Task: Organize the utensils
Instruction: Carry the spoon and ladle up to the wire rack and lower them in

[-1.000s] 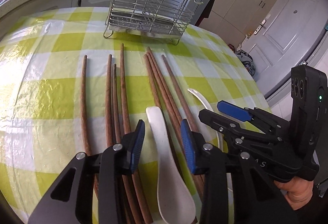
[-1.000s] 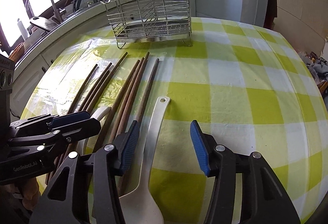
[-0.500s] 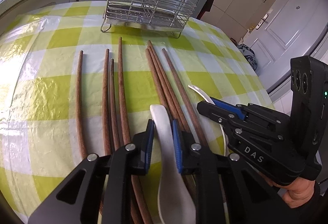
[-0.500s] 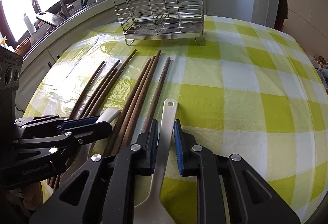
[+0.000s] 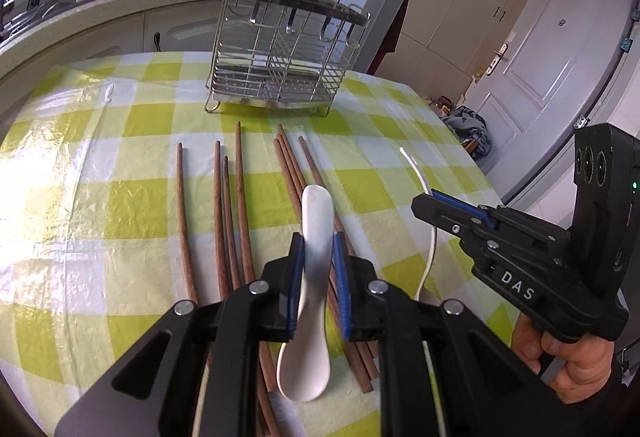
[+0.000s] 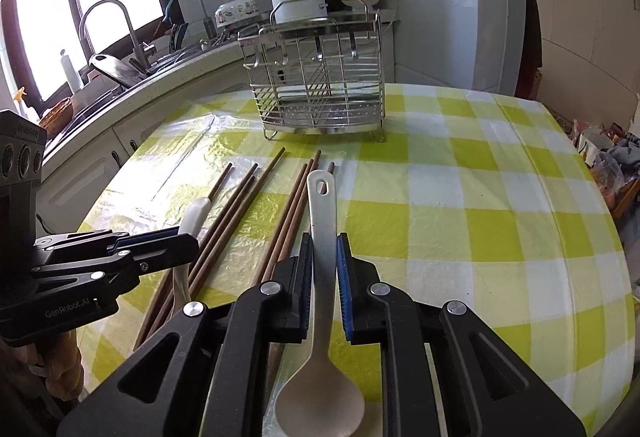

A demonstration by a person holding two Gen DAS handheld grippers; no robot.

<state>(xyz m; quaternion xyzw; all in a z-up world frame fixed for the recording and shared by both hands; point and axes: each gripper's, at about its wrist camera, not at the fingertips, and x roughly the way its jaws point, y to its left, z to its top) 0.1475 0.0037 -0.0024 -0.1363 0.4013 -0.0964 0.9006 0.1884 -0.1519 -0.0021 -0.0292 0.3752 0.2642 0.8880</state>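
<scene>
White letters "DAS" show on the side of the black right gripper [image 5: 430, 199] in the left wrist view. The words "GenRobot.AI" show on the side of the black left gripper [image 6: 176, 237] in the right wrist view.

The left gripper's blue pads [image 5: 297, 277] are squeezed tight on the handle of a short white soup spoon with a thick handle [image 5: 310, 301]. Its handle end sticks out past the fingertips and its bowl hangs down under the gripper, above the table.

The right gripper's blue pads [image 6: 344, 277] are squeezed tight on the thin handle of a long cream spoon with a hole at its end [image 6: 322, 277]. The hole end points forward and the round bowl sits close to the camera.

The brown wooden chopsticks [image 5: 240, 205] lie side by side on the yellow and white checked tablecloth [image 5: 120, 205], under and beside both spoons. The shiny wire utensil rack [image 6: 320, 93] stands on the far side of the table, well apart from both grippers.
</scene>
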